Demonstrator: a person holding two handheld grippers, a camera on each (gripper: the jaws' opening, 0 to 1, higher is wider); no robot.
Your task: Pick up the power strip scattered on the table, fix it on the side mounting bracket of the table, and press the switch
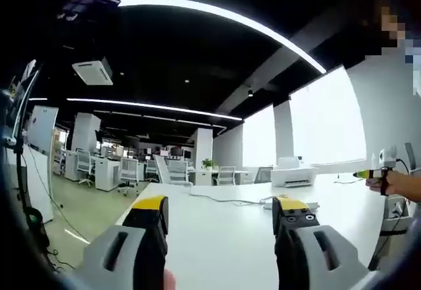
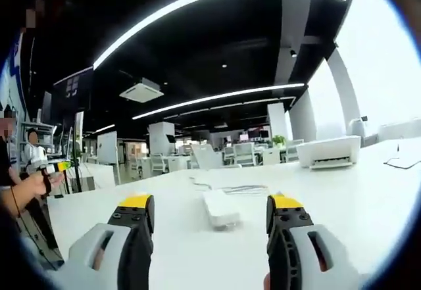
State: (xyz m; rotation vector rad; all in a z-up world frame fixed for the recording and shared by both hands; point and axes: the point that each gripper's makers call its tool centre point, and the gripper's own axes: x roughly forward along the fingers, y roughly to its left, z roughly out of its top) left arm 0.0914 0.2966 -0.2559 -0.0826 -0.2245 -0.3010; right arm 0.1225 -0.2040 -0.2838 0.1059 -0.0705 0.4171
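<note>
Both claws are closest to the lens: our left gripper [image 1: 220, 214] and right gripper [image 2: 209, 212] are spread wide, nothing between the jaws, both held low over the white table [image 2: 368, 198]. The power strip [image 2: 221, 209] lies flat in the table's middle, dead ahead of the right gripper, its cord [image 2: 227, 188] trailing toward the far edge. In the left gripper view the power strip [image 1: 312, 206] sits just past the right jaw. We can't make out the side bracket or the switch from here. Risks: the strip is thin and flat, so jaws may skid it across the smooth top; the cord could snag or drag during the lift.
</note>
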